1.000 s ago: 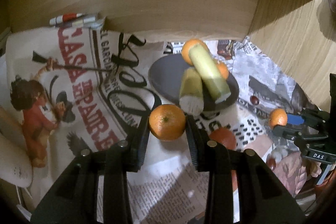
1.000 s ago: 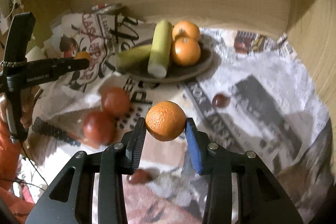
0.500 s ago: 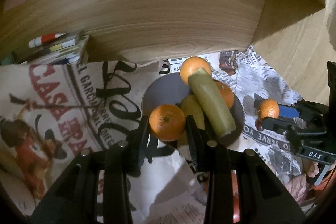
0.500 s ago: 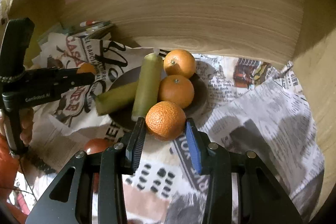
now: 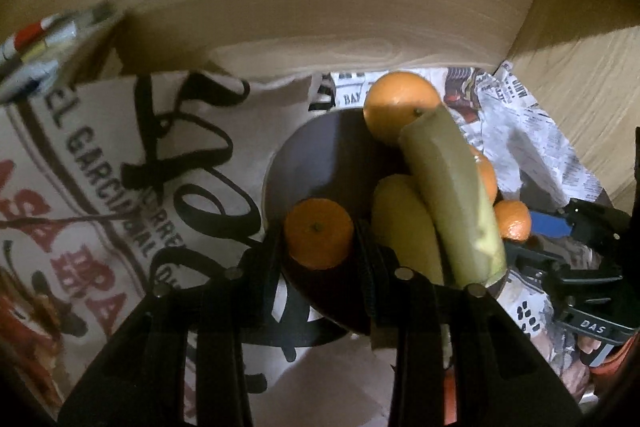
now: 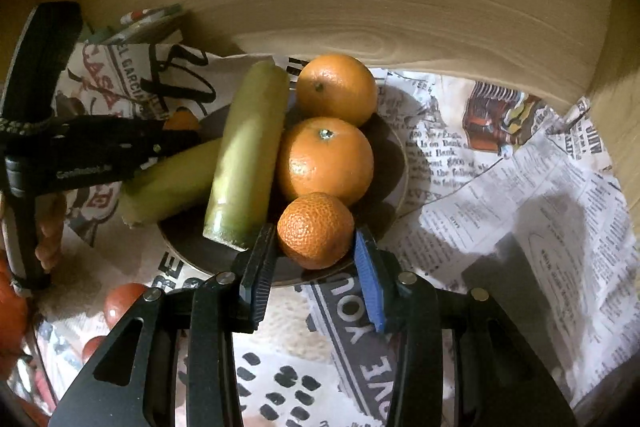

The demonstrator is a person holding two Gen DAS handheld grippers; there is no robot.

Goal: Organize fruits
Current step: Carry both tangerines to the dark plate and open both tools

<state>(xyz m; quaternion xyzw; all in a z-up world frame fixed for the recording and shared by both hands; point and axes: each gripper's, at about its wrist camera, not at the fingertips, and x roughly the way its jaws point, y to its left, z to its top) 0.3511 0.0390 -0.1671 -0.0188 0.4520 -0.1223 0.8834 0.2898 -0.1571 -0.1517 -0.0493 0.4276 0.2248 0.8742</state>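
A dark plate (image 5: 320,155) holds two oranges (image 6: 325,159) and two green-yellow corn cobs (image 6: 248,151). My left gripper (image 5: 319,239) is shut on an orange (image 5: 319,234), held over the plate's near left part. My right gripper (image 6: 316,259) is shut on a small mandarin (image 6: 316,230), held over the plate's near rim (image 6: 400,187), beside the oranges. In the left wrist view the right gripper (image 5: 560,239) with its mandarin (image 5: 514,225) shows at the right. In the right wrist view the left gripper (image 6: 100,151) shows at the left.
Newspaper (image 6: 500,187) covers the surface inside a wooden corner; the back wall (image 5: 320,7) is close behind the plate. Markers (image 5: 40,39) lie at the back left. Red tomatoes (image 6: 122,301) lie on the paper at the near left.
Both grippers have moved forward with their fruit. The left orange now hangs over the plate, and the right mandarin has reached the plate's near rim.
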